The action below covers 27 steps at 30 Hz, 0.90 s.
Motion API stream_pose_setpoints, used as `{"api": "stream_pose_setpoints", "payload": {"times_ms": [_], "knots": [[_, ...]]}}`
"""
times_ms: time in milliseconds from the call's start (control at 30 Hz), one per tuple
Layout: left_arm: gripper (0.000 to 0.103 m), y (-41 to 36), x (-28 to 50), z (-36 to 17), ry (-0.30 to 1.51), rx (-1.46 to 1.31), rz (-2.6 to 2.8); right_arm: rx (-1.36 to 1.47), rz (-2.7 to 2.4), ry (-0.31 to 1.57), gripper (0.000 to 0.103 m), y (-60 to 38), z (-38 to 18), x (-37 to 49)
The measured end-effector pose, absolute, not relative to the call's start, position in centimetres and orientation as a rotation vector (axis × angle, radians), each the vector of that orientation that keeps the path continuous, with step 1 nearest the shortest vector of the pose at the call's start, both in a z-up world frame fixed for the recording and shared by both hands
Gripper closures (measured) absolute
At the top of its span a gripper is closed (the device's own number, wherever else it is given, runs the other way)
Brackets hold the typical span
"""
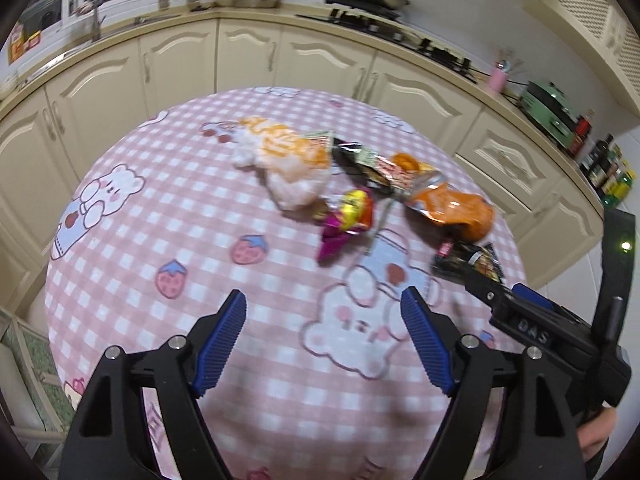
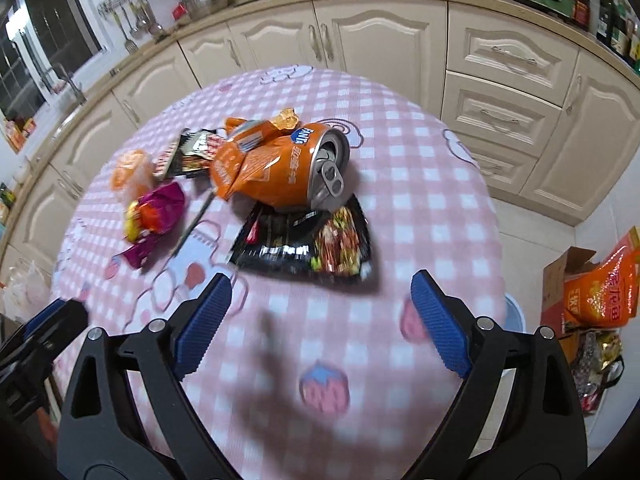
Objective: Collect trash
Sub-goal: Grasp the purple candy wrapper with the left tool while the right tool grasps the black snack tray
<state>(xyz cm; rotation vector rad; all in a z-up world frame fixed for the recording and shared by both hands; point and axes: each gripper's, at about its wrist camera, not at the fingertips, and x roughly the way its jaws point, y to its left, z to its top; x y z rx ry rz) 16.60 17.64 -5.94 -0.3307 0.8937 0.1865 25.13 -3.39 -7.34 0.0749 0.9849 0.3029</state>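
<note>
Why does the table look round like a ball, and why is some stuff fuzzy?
Both views use a fisheye lens, which bends the table and cupboards. Left wrist view: the wrappers are smeared by motion. Right wrist view: the can is sharper, and a dark shadow falls on the cloth between the fingers.

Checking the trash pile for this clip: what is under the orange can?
The can lies on its side, its lower end on the black wrapper, which lies on the tablecloth. An orange packet lies against its far side. Anything beneath its far side is hidden.
</note>
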Motion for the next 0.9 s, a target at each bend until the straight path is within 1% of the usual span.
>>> {"api": "stream_pose_setpoints", "payload": {"times_ms": [100,267,367,400,433,467,500,533,567,600,633,667,700,767,833,900], "knots": [[0.025,18.8,17.5,-6.3,0.902,-0.344,0.199,0.057,0.285,0.998,0.013,-2.4,-8.0,26.5],[0.025,18.9,19.4,-6.5,0.924,-0.338,0.183,-0.048,0.221,0.961,0.013,-0.7,-8.6,27.9],[0.025,18.8,20.8,-6.4,0.924,-0.338,0.164,-0.085,0.227,0.930,0.016,-0.4,-8.8,27.7],[0.025,18.6,21.5,-6.3,0.920,-0.331,0.157,-0.082,0.234,0.922,0.020,-0.5,-8.8,27.5],[0.025,18.4,21.9,-6.4,0.922,-0.329,0.154,-0.077,0.239,0.919,0.029,-0.7,-8.7,27.6],[0.025,18.3,22.5,-6.5,0.930,-0.328,0.150,-0.069,0.240,0.912,0.034,-0.9,-8.5,27.6],[0.025,18.2,23.2,-6.8,0.948,-0.338,0.143,-0.059,0.246,0.909,0.047,-1.2,-8.3,27.7],[0.026,18.2,23.9,-7.0,0.963,-0.352,0.137,-0.054,0.251,0.907,0.053,-1.2,-8.3,27.7],[0.026,18.2,24.4,-7.3,0.976,-0.364,0.130,-0.049,0.254,0.906,0.055,-1.4,-8.2,27.7],[0.028,18.2,25.0,-7.6,0.987,-0.374,0.121,-0.042,0.257,0.906,0.060,-1.6,-8.2,27.7],[0.039,18.2,25.4,-8.0,1.002,-0.375,0.122,-0.025,0.266,0.904,0.068,-1.9,-8.2,27.7],[0.049,18.2,25.5,-8.4,1.015,-0.373,0.128,-0.006,0.279,0.904,0.070,-2.3,-8.1,27.6],[0.064,18.2,25.8,-8.9,1.039,-0.374,0.138,0.013,0.293,0.907,0.072,-2.5,-8.1,27.5],[0.065,18.3,26.0,-9.3,1.054,-0.388,0.129,0.034,0.309,0.909,0.075,-2.9,-8.1,27.5],[0.068,18.2,25.7,-9.1,1.038,-0.377,0.137,0.059,0.321,0.909,0.080,-3.2,-8.1,27.5],[0.069,18.0,25.3,-8.7,1.024,-0.356,0.155,0.071,0.336,0.911,0.082,-3.4,-8.0,27.2]]}}
